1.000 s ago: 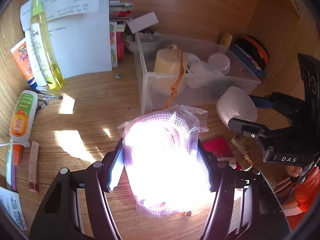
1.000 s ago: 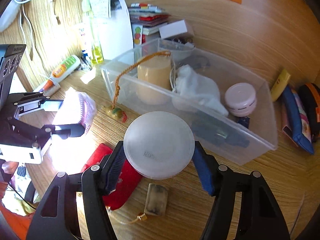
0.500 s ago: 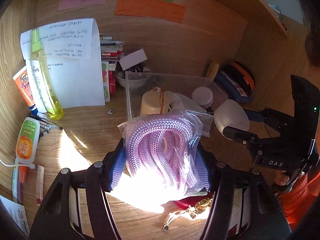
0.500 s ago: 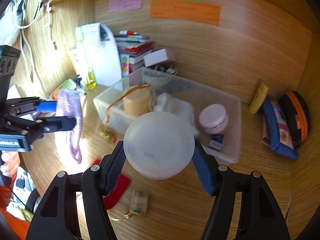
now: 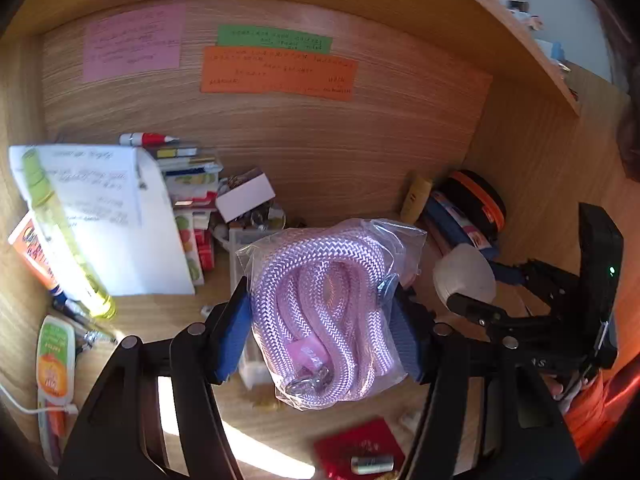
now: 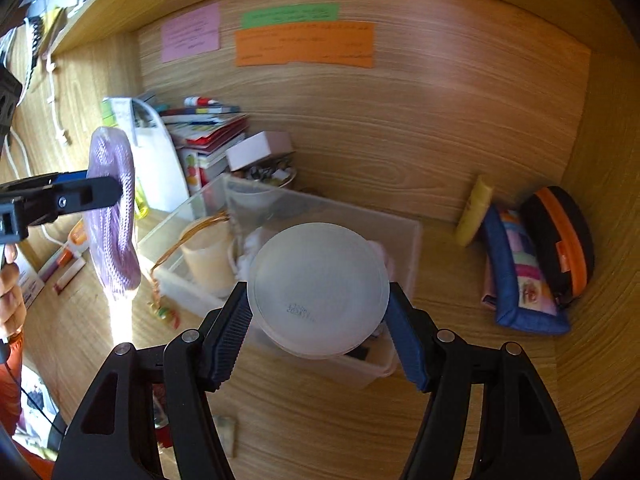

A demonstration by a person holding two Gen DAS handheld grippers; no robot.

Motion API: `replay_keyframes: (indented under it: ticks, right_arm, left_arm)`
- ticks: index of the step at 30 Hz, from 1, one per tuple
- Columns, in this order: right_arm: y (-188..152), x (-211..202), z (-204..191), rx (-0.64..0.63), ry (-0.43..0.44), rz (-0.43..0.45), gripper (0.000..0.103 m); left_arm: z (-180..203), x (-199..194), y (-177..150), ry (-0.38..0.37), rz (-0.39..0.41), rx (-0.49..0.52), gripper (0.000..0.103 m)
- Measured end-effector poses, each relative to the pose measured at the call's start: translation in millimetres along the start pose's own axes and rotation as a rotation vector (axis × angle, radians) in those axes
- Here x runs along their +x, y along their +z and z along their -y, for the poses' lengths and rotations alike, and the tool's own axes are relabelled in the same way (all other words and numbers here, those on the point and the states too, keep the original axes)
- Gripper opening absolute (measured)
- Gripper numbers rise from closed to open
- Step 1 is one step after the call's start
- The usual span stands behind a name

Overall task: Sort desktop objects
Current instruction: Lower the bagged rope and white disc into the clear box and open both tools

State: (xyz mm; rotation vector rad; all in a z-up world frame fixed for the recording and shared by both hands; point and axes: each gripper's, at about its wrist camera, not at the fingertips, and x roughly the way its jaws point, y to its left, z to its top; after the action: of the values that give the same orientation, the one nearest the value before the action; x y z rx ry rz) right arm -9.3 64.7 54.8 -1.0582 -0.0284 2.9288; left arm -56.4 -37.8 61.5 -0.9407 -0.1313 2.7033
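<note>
My left gripper is shut on a clear bag of coiled pink rope and holds it well above the desk; the bag also shows at the left of the right wrist view. My right gripper is shut on a round frosted white jar, held above the near edge of a clear plastic bin. The jar also shows in the left wrist view. The bin holds a cream candle with orange cord and white items.
A yellow bottle, tubes and pens lie at the left by a white sheet. Books and a white box stand behind the bin. A blue pouch and black-orange case sit at the right. A red pouch lies below.
Both grippers have risen from the desk with their loads. The view now takes in the back wall and its coloured notes. The jar is now over the bin's near edge.
</note>
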Motion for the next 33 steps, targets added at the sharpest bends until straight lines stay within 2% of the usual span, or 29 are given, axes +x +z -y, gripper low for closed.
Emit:
replay_keyframes:
  ticks: [8,21,33]
  right_arm:
    - [6,11,26,0.043,-0.013,-0.011,0.062]
    - [9,47,19,0.008,0.013,-0.065,0.062]
    - [6,71,17,-0.018,0.021,-0.120,0.062]
  left_arm:
    - [12,47,18,-0.050,-0.061,-0.008,0.062]
    - [32,128,32,-0.033,-0.174,0.017,0.062]
    - [36,160,26,-0.020,-0.257,0.032,0.063]
